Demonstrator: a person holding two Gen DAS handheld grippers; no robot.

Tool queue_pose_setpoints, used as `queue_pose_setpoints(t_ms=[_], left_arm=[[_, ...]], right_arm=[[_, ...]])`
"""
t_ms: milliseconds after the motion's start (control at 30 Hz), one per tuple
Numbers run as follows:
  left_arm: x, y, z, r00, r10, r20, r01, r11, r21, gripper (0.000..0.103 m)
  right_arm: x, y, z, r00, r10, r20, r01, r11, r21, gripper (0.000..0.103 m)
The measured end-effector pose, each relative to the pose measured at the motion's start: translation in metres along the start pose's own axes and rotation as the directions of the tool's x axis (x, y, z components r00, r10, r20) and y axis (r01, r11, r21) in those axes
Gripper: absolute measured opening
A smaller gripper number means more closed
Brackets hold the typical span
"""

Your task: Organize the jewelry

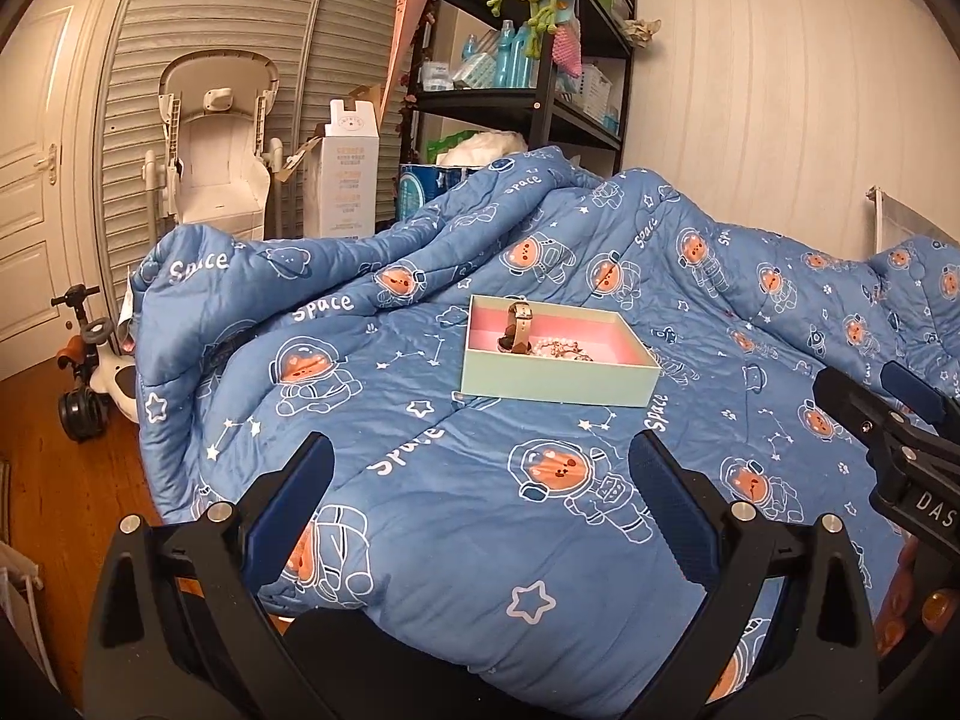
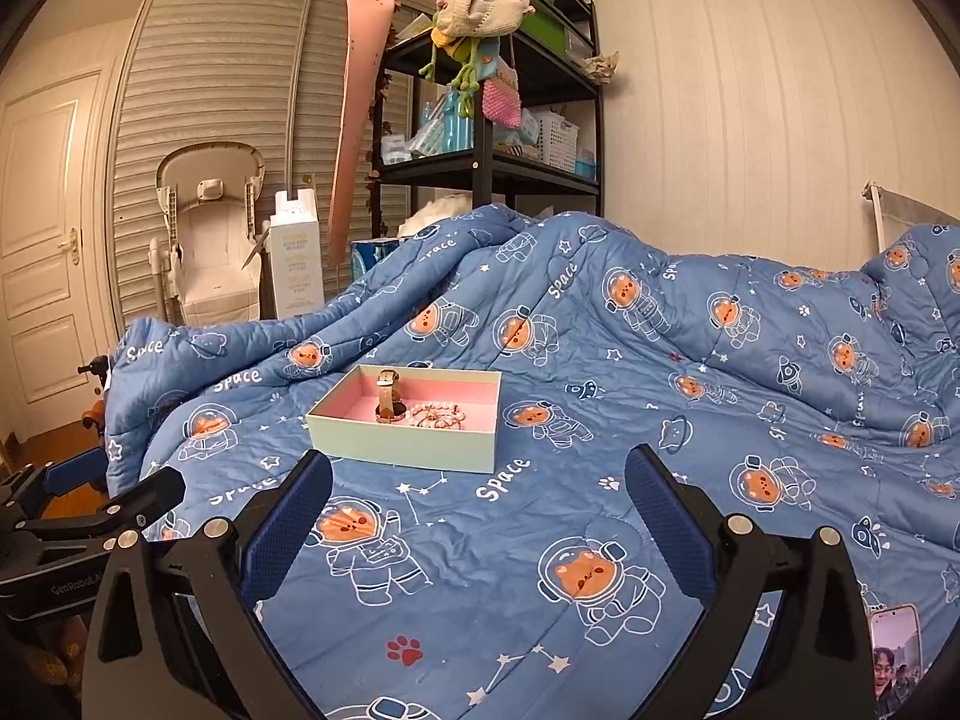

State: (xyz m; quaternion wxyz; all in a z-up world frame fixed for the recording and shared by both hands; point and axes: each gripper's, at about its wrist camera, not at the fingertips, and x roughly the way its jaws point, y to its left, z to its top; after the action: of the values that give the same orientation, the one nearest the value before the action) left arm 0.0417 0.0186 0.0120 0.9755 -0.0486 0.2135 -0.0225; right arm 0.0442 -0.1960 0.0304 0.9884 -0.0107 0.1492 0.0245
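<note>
Brown wooden floor (image 1: 54,468) shows at the lower left of the left wrist view, with a small black and white ride-on toy (image 1: 90,378) parked on it. Higher up on that side is a white panelled door (image 2: 42,240), then a cream baby high chair (image 1: 210,144) against the slatted closet doors (image 2: 210,90), and next to it a tall white cardboard box (image 1: 345,171). A black metal shelf (image 2: 486,168) stands behind the bed near the top middle, with knitted toys hanging from it. A big blue quilt with space bears (image 1: 480,528) covers most of both views. In the middle of the quilt sits a flat pale green box with a pink inside (image 2: 414,444). In the box, a watch with a tan strap (image 2: 389,399) stands up on its side, and just to its right lies a pile of pink bead bracelets (image 2: 438,417), right beside the watch. The left gripper (image 1: 480,510) hangs low in its view with its black and blue jaws spread wide and nothing between them, well apart from the box. The right gripper (image 2: 477,510) is the same, jaws wide and bare above the quilt. At the lower right corner of the right wrist view lies a phone with a lit photo screen (image 2: 897,660).
</note>
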Motion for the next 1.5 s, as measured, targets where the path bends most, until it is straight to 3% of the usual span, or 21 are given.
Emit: queue_pose_setpoints(t_ms=[1500], left_arm=[[0.0063, -0.0006, -0.0008, 1.000, 0.014, -0.026, -0.014, 1.000, -0.013, 0.097]], right_arm=[[0.0079, 0.0010, -0.0005, 0.999, -0.032, -0.012, 0.032, 0.999, -0.011, 0.096]])
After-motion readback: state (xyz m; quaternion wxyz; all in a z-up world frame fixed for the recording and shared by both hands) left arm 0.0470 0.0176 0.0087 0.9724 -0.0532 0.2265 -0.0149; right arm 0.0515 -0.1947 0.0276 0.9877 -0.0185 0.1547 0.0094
